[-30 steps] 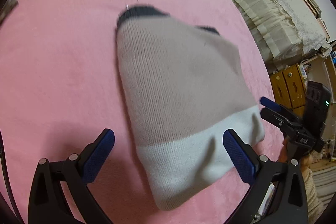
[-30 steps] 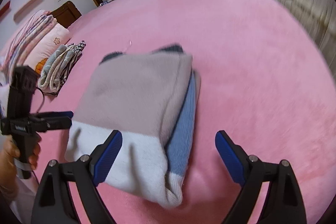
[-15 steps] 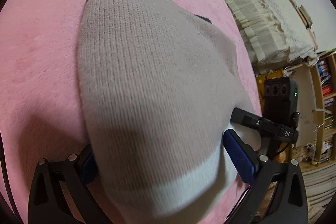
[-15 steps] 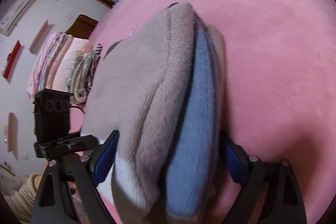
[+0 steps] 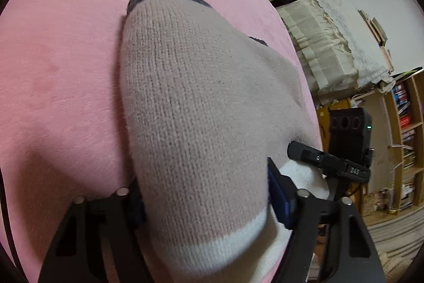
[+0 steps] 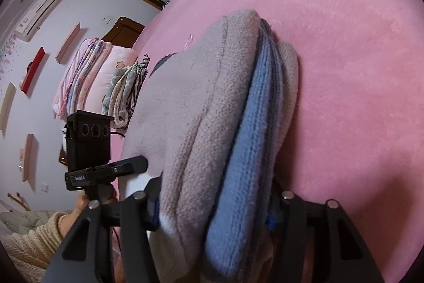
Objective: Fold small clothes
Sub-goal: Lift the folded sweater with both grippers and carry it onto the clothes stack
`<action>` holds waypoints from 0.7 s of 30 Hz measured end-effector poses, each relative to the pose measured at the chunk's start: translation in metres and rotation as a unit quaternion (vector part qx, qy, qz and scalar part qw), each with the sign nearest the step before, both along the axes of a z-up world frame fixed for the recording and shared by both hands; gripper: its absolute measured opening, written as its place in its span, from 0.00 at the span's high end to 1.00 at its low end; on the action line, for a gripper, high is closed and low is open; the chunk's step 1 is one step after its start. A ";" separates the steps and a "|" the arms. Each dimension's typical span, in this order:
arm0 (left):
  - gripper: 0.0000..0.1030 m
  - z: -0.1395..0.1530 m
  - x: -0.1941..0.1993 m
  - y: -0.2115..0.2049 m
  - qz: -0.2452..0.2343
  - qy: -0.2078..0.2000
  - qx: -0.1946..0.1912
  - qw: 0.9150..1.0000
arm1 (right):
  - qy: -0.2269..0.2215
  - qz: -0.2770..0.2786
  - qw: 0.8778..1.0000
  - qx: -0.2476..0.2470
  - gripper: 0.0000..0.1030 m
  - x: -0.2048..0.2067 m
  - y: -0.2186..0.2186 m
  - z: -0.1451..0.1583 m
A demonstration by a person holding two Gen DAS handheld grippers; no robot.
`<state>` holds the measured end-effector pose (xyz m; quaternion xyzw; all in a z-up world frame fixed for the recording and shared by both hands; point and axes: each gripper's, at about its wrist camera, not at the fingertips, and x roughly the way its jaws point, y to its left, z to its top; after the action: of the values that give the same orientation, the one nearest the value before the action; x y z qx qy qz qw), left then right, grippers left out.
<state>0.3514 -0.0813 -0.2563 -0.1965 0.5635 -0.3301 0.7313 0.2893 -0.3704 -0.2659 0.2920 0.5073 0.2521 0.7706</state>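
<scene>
A folded knit sweater [image 5: 196,108], beige with a white hem band and dark grey trim at its far end, lies on the pink bed cover [image 5: 61,65]. My left gripper [image 5: 206,203] is shut on its near left edge, the cloth bulging between the jaws. In the right wrist view the sweater [image 6: 201,123] shows its stacked layers, with a blue layer [image 6: 251,150] between the beige ones. My right gripper [image 6: 214,211] is shut on this thick right edge. Each gripper shows in the other's view, the right one [image 5: 328,163] and the left one [image 6: 106,171].
A stack of folded clothes [image 6: 124,92] and pink bedding [image 6: 79,78] lie at the far left of the bed. A cream covered cabinet [image 5: 318,25] and bookshelves [image 5: 402,139] stand beyond the bed's right edge. The pink cover [image 6: 344,44] stretches to the right.
Both grippers moved forward over the sweater's near edge and closed on it. The jaws, wide open one second ago, now pinch the cloth.
</scene>
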 end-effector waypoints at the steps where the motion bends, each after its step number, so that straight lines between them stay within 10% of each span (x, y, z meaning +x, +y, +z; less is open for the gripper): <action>1: 0.36 0.005 -0.002 -0.002 0.000 -0.009 0.012 1.000 | -0.004 -0.004 1.000 -0.013 0.49 -0.002 0.003 0.005; 12: 0.41 0.076 -0.051 0.013 -0.015 -0.063 0.061 0.996 | -0.048 -0.007 0.992 -0.116 0.54 -0.050 0.042 0.076; 21: 0.40 0.163 -0.064 0.113 0.014 -0.097 0.099 0.990 | -0.095 0.029 0.987 -0.123 0.54 -0.049 0.139 0.156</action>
<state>0.2870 0.0319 -0.0934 -0.0978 0.5173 -0.2802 0.8027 0.2406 -0.2318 -0.1098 0.1547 0.4676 0.2364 0.8376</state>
